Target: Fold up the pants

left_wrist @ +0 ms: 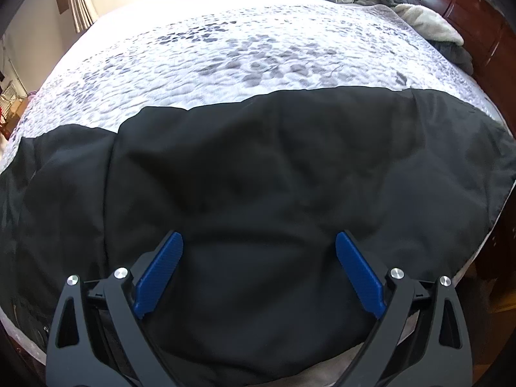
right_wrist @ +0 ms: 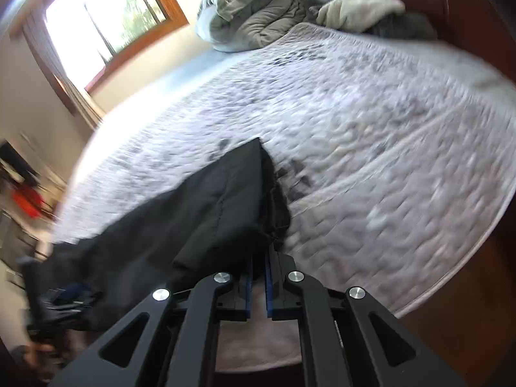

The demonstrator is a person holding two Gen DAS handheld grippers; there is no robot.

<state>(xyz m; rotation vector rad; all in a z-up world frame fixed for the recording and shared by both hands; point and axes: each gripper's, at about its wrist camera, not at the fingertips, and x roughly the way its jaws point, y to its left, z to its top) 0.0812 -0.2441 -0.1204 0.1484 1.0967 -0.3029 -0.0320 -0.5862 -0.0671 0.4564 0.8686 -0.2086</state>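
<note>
While the black pants (left_wrist: 258,174) lie spread across the near edge of the quilted bedspread (left_wrist: 245,51), we see the left gripper (left_wrist: 259,258) poised over them, its blue pads (left_wrist: 161,271) spread wide with only flat cloth between and nothing pinched. From the right wrist we see the right gripper (right_wrist: 259,258) pressed together on a corner of the pants, which rises from the bedspread in a dark peak (the frame is blurred). Beyond the pants, at the far end of the bedspread, we note a bundled grey comforter (right_wrist: 258,16) against the wooden headboard (left_wrist: 467,9), and a window (right_wrist: 106,22) to its left.
</note>
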